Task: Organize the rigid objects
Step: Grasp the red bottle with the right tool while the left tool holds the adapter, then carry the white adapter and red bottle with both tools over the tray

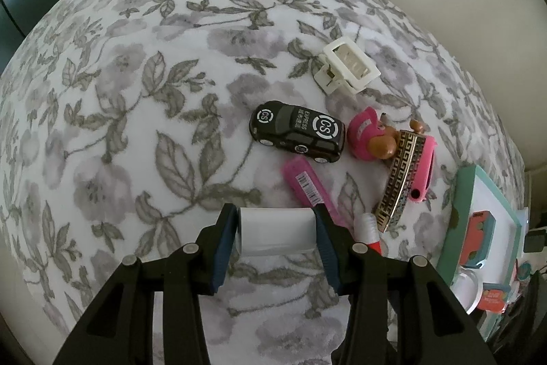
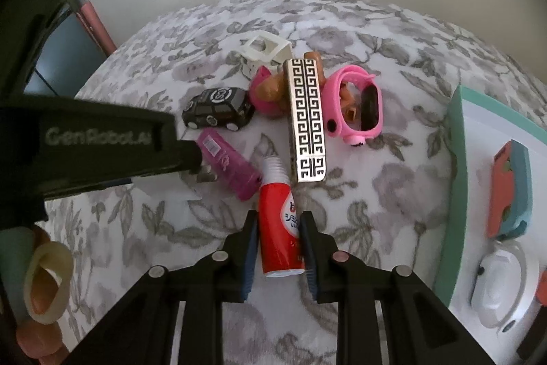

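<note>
- Left claw [image 1: 277, 236]: clamped on a white block [image 1: 276, 235] above the floral bedspread [image 1: 136, 91].
- Right claw [image 2: 278, 248]: closed on a red tube [image 2: 281, 228], beside the patterned bar [image 2: 306, 118] and toy car [image 2: 218, 112].

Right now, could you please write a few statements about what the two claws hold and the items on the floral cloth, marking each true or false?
1. The left claw grips a white cylindrical roll. True.
2. The right claw is empty. False: it is shut on a red plastic tube with a white ribbed cap.
3. The black toy car with CS logos lies on the floral cloth. True.
4. The cream square hair clip sits inside the teal-rimmed tray. False: it lies on the cloth.
</note>
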Action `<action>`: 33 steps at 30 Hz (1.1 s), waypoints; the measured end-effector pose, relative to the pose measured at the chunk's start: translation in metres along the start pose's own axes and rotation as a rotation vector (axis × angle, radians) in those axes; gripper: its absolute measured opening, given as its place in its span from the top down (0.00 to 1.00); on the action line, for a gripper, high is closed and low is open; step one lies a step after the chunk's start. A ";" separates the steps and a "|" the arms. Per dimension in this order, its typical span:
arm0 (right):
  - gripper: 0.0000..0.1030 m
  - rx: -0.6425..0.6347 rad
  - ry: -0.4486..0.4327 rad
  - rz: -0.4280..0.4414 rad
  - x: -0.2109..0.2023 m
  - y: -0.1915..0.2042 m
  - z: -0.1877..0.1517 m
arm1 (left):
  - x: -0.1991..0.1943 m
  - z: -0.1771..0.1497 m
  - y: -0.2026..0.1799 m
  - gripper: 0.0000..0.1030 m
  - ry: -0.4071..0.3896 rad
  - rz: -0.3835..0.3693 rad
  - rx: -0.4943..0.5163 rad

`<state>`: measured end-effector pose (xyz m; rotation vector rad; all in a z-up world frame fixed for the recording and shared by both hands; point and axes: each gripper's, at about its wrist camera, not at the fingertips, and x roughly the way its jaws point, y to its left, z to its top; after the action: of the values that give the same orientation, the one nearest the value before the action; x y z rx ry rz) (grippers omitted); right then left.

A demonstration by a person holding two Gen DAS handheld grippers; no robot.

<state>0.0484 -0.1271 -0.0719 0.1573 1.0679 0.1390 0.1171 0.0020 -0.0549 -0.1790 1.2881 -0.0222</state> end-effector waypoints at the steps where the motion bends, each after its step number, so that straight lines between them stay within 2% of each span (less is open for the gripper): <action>1: 0.75 0.005 0.002 0.003 -0.001 -0.001 -0.001 | 0.000 0.000 0.000 0.54 0.002 -0.002 -0.002; 17: 0.79 0.081 -0.001 0.034 -0.027 -0.018 -0.009 | -0.027 -0.016 -0.011 0.54 -0.016 -0.035 -0.008; 24: 0.79 0.095 -0.075 0.046 -0.055 -0.023 -0.001 | -0.047 -0.019 -0.019 0.54 -0.051 -0.048 -0.007; 33: 0.79 0.129 -0.206 -0.044 -0.108 -0.043 0.010 | -0.082 -0.026 -0.048 0.54 -0.120 -0.098 0.046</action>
<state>0.0069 -0.1900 0.0176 0.2583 0.8744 0.0133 0.0729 -0.0387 0.0232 -0.2013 1.1575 -0.1230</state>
